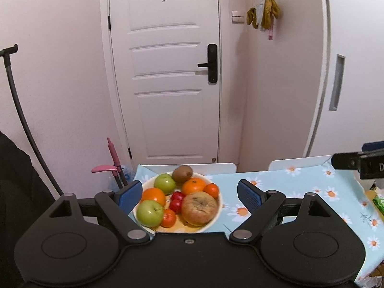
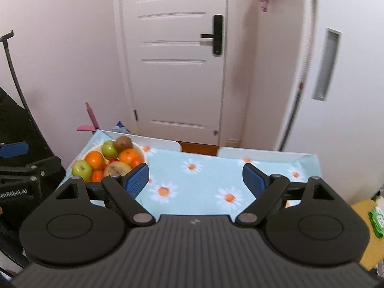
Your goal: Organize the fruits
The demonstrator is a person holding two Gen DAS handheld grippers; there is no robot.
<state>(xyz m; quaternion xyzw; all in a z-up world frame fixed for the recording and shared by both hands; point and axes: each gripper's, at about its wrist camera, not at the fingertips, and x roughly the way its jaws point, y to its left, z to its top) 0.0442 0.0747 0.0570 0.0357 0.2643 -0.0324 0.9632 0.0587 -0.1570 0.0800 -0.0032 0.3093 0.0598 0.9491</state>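
A white bowl (image 1: 217,216) on the left part of the table holds two green apples (image 1: 150,213), oranges (image 1: 153,196), a brown kiwi (image 1: 183,173), small red fruits (image 1: 177,199) and a large blotchy brownish fruit (image 1: 199,208). My left gripper (image 1: 189,195) hovers above the bowl, open, nothing between its blue pads. In the right wrist view the same bowl (image 2: 140,148) sits at the left. My right gripper (image 2: 195,180) is open over bare cloth, empty. The left gripper's body (image 2: 26,175) shows at that view's left edge.
The table wears a light blue daisy cloth (image 2: 192,192). Two white chair backs (image 2: 261,156) stand at its far edge, before a white door (image 1: 168,84). A green packet (image 2: 376,218) on a yellow thing lies at the right. A pink tool (image 1: 112,165) leans far left.
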